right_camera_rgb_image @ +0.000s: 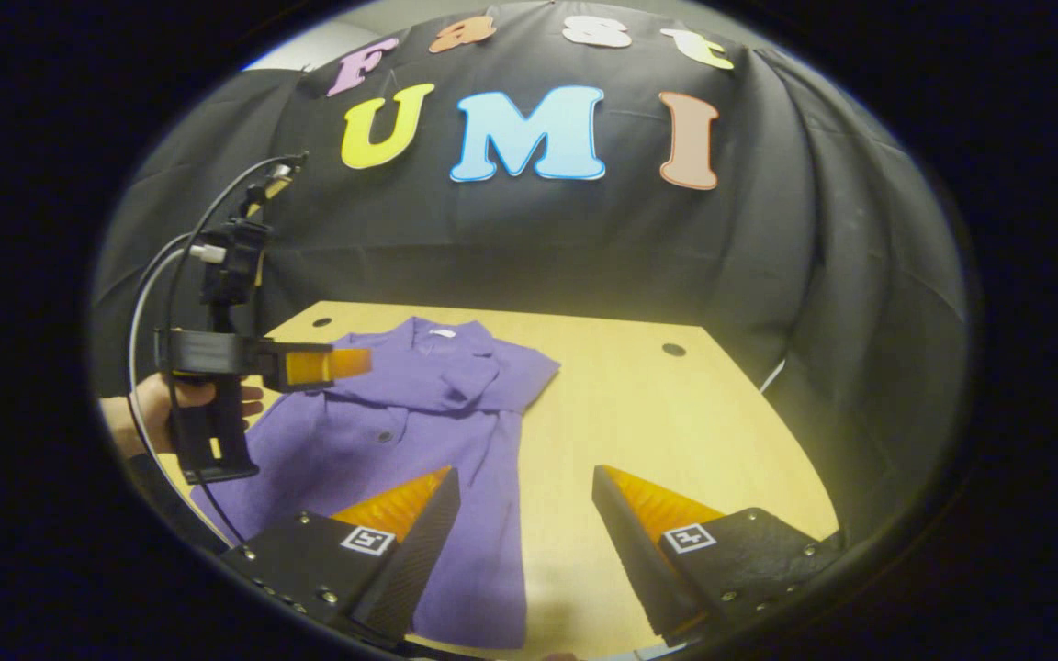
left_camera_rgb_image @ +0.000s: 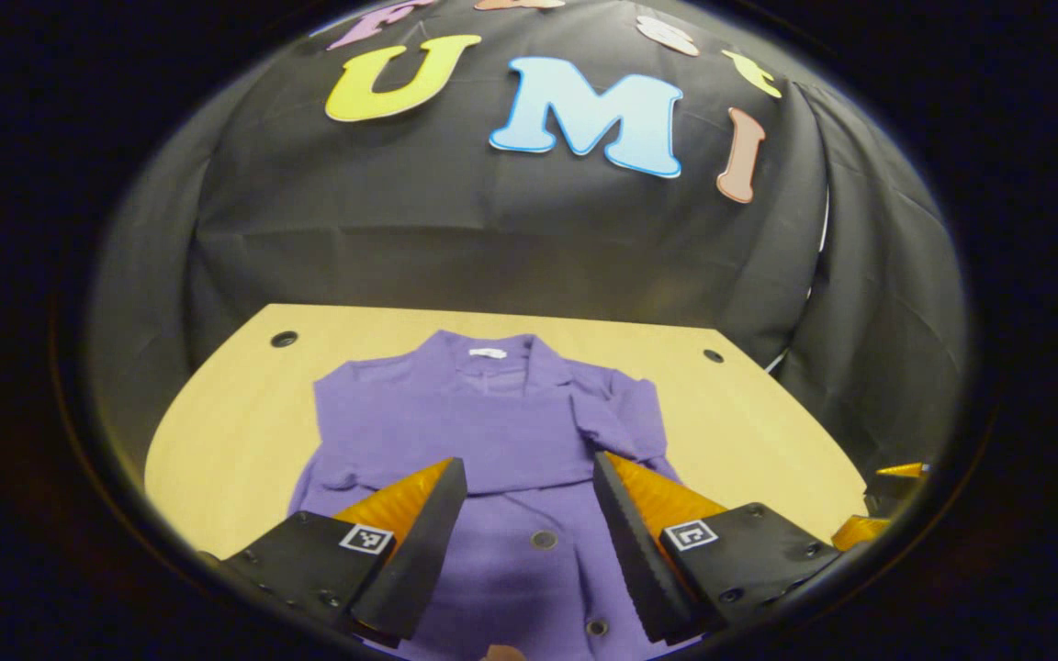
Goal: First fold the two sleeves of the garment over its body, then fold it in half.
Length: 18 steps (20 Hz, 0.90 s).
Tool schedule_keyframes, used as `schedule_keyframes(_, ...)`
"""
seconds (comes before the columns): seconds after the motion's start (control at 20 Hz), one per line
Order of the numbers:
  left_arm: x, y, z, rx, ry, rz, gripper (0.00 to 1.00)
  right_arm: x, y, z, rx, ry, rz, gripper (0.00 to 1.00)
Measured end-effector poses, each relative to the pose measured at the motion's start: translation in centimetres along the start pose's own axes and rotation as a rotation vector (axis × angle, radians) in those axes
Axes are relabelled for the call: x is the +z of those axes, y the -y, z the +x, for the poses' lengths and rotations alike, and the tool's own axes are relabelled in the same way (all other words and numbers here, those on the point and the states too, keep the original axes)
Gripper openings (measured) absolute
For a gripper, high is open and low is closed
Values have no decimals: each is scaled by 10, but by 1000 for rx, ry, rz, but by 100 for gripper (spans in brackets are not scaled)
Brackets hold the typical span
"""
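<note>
- Left gripper view: your left gripper (left_camera_rgb_image: 529, 487) hangs above the garment (left_camera_rgb_image: 492, 431) with its fingers spread wide and nothing between them.
- The purple garment lies flat on the wooden table (left_camera_rgb_image: 235, 422), collar (left_camera_rgb_image: 488, 353) toward the booth's far wall, and both sleeves already lie folded across its chest.
- The right sleeve (left_camera_rgb_image: 621, 413) crosses the body near the collar; the left sleeve (left_camera_rgb_image: 419, 459) lies as a band across the middle, and part of it sits behind your finger.
- You see buttons (left_camera_rgb_image: 543, 539) down the front between the fingers; the hem is cut off at the bottom edge of the view.
- At the lower right edge a small piece of the other gripper shows, too cropped to read its state there.
- Two dark holes (left_camera_rgb_image: 283, 339) sit in the table's far corners.
- Right gripper view: your right gripper (right_camera_rgb_image: 527, 491) hovers over the table (right_camera_rgb_image: 676, 431) just beside the garment's (right_camera_rgb_image: 382, 441) edge, fingers wide apart, holding nothing.
- The garment lies to the left, collar toward the far wall, its near hem partly hidden behind your finger.
- Farther left, your hand (right_camera_rgb_image: 157, 404) holds the left gripper (right_camera_rgb_image: 327, 364) over the garment, seen side-on, so you cannot judge its opening from here.
- A cable (right_camera_rgb_image: 148, 303) loops from its top; the arm is cut off at the edge.
</note>
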<state>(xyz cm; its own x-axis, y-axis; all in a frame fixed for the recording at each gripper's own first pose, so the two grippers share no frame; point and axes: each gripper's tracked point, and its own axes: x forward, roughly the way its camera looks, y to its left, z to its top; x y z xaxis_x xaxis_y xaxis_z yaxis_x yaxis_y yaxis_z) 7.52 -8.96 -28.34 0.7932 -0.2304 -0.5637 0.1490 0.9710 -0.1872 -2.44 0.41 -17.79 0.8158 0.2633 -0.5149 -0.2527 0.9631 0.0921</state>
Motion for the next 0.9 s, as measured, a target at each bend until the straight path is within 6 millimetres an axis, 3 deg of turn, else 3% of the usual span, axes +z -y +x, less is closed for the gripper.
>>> schedule_keyframes(0.2, -31, -40, -48, 33, -27, 3, 92, -31, -10, 0, -12, -57, -2, 91)
schedule_keyframes(0.45, -88, -87, -110, 68, -77, 4, 92, -72, -18, -10, -43, -127, 1, 90)
schedule_keyframes(0.7, -132, -121, -154, 80, -117, -3, 92, -111, -23, -15, -62, -203, 24, 91)
schedule_keyframes(0.9, -176, -141, -174, 91, -177, -11, 93, -139, -20, -15, -87, -263, 49, 90)
